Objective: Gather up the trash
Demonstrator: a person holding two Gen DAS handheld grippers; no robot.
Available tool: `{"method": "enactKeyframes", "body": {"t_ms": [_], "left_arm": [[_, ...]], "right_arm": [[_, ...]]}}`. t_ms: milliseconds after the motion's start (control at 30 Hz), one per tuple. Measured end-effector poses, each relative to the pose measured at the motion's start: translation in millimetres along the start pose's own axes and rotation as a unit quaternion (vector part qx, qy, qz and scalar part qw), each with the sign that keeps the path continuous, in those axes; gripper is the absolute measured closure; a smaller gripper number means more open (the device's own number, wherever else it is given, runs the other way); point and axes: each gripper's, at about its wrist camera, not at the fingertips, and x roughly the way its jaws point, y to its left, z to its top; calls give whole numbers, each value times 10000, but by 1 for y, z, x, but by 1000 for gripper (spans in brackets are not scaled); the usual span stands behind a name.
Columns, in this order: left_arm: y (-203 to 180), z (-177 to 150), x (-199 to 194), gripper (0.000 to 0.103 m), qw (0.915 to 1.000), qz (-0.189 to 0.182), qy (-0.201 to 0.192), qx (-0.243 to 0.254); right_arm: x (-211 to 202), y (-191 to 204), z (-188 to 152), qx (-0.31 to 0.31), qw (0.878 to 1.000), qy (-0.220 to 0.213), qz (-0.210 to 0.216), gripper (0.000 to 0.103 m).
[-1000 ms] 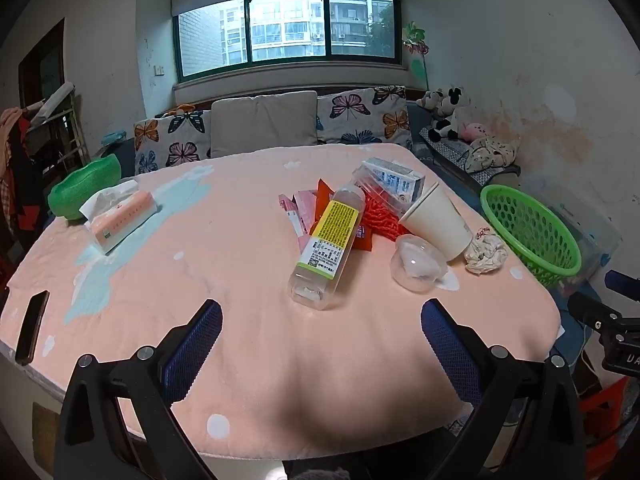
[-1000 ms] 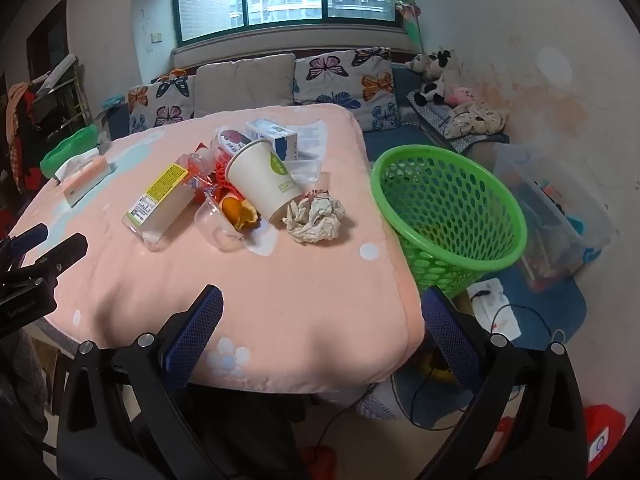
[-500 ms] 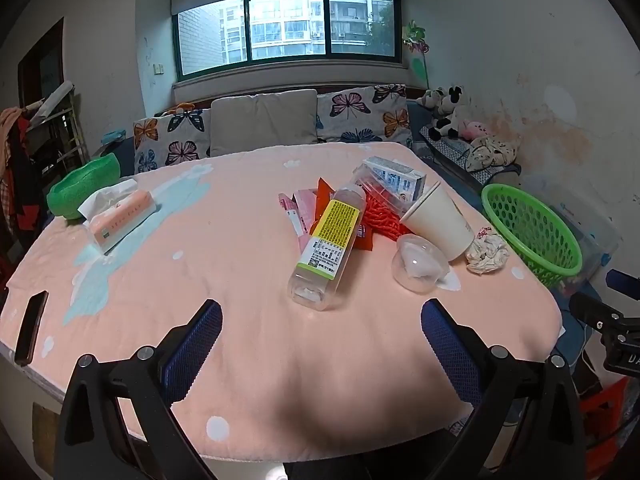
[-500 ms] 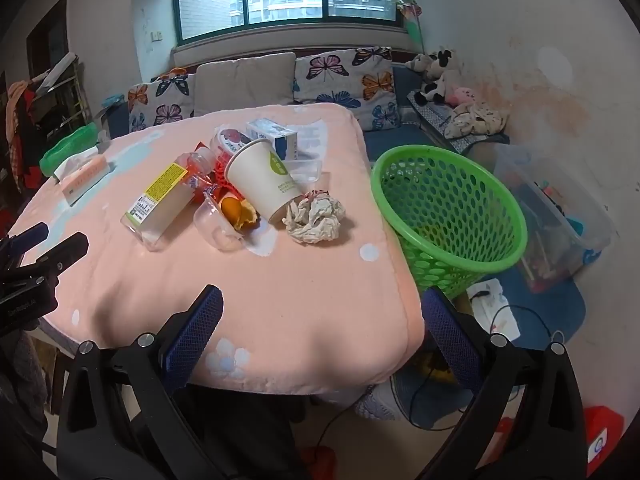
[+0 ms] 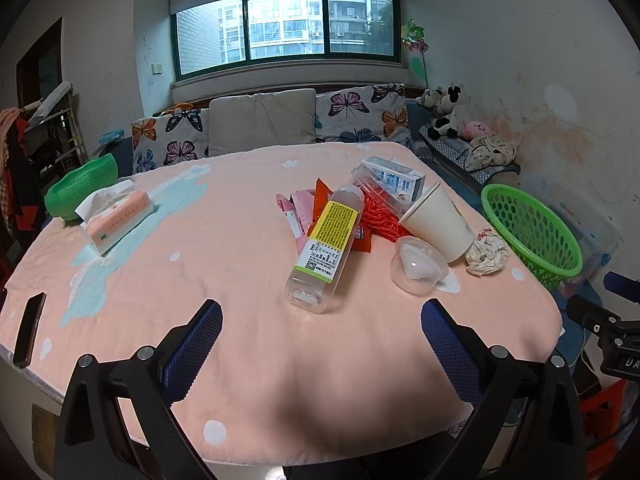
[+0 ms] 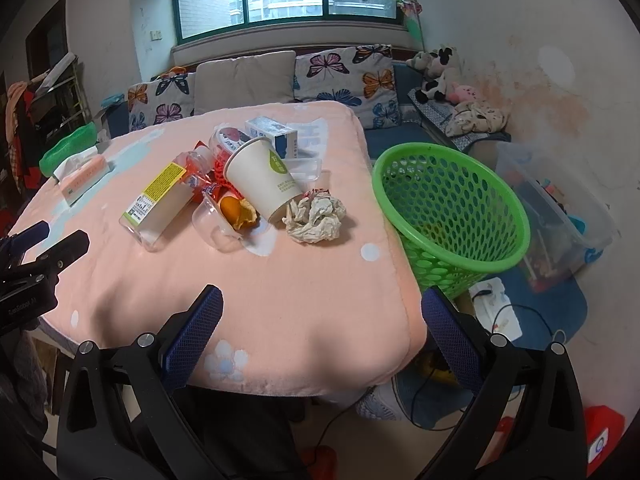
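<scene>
Nothing had shifted: both the left gripper [image 5: 320,320] and right gripper [image 6: 320,312] stayed spread, empty, short of the trash beside the green basket [image 6: 452,208]; collecting hadn't begun.

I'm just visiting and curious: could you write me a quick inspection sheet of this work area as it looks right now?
Surface: table under a pink cloth.
Job's things: plastic bottle, paper cup and clear cup tipped over; crumpled paper; wrappers; green basket beside the table.
Clutter: tissue pack, phone, green bowl.
Grippers: left gripper and right gripper open, empty.
Cables: black cable on the floor.
Surroundings: sofa, window, plush toys.
</scene>
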Motion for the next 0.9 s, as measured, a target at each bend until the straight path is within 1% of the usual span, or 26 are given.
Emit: {"method": "enactKeyframes", "body": {"t_ms": [600,900], "left_arm": [[-7,0,4,6,10000,-1,10,23],[-13,-3,6,6,10000,14,16,27]], "right_arm": [[9,1,0,-28,10000,58,7,4],[12,3,7,-64,9999,92,59,4]]}}
